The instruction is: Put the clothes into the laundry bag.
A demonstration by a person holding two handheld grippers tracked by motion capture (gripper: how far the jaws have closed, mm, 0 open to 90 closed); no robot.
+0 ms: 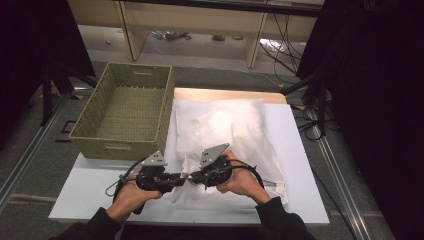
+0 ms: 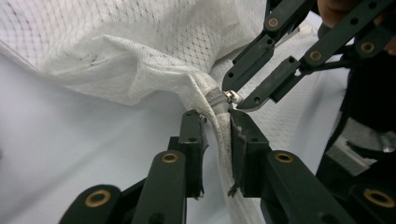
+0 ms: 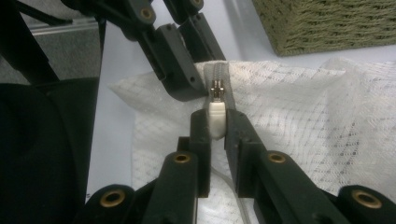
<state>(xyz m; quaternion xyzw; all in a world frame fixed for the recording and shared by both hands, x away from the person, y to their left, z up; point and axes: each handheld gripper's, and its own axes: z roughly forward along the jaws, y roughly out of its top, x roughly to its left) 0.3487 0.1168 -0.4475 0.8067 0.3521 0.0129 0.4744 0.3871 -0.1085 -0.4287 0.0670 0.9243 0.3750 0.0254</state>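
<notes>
The white mesh bag [image 1: 235,145] lies on the worktop [image 1: 90,185] right under both tools, its near-left corner bunched up where they meet. The left gripper [image 2: 217,140] has its jaws pinching the corner's zipper tape [image 2: 223,128], and the right gripper [image 3: 217,122] has its jaws pressed onto the white zipper pull [image 3: 217,119], with the metal slider [image 3: 217,88] just beyond their tips. The two sets of jaws are almost touching, so I'd say the main risk is the small smooth pull slipping out if the hands draw apart at an angle, or loose mesh catching in the slider. If the left grip gives, the whole bag would drag instead of the zip running. The woven basket [image 1: 125,110] sits beyond and left of the jaws, near but clear; along the bag's near edge to the right there's free worktop to travel
</notes>
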